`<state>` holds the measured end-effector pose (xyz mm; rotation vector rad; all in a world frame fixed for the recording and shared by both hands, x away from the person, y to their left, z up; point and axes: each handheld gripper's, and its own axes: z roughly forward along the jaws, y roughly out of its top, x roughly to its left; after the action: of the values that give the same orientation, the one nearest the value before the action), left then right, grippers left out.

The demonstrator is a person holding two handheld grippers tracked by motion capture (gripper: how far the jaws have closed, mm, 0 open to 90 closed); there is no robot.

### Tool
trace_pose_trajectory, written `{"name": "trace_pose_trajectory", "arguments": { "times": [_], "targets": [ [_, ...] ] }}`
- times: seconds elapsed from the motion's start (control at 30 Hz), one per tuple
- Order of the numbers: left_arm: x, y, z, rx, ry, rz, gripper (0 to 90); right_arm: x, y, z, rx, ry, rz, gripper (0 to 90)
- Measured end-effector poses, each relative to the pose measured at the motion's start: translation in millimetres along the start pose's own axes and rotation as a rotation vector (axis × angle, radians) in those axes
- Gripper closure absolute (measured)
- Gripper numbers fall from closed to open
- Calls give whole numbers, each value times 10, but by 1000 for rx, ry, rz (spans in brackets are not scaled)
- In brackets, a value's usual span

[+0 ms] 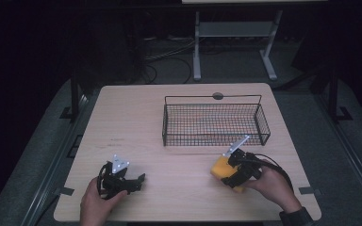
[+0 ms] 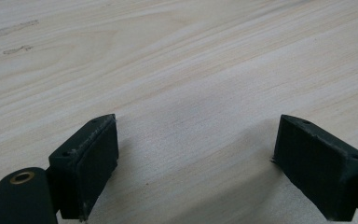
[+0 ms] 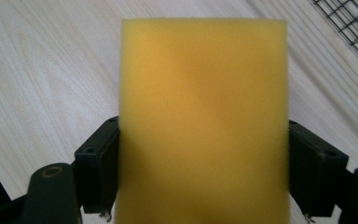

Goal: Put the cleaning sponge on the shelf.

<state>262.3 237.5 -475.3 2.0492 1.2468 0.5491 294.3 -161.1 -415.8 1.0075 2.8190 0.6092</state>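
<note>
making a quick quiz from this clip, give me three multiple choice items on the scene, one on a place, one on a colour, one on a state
1. Where is the wire basket?
A. on the table's far half
B. beside the left gripper
C. on the floor

2. What colour is the sponge?
A. blue
B. yellow
C. white

3. How are the left gripper's jaws?
A. shut on the sponge
B. shut on nothing
C. open, nothing between

Key: 1 A, the high view shows it beyond both grippers. 2 B, yellow in the right gripper, whose jaws press its sides. 3 C, bare table shows between them.
</note>
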Motion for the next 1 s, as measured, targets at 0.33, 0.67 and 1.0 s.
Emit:
{"name": "trace_pose_trajectory", "arguments": {
  "times": [0.33, 0.67, 1.0],
  "targets": [
    [-1, 0, 1, -2, 0, -1, 128, -119, -51, -117, -13, -15, 34, 231],
    [0, 0, 0, 0, -1, 1, 128, -259, -120, -235, -26, -30, 80, 232],
    [2, 0, -1, 0, 0, 3, 128, -398, -159, -352, -40, -47, 112, 233]
  ]
}}
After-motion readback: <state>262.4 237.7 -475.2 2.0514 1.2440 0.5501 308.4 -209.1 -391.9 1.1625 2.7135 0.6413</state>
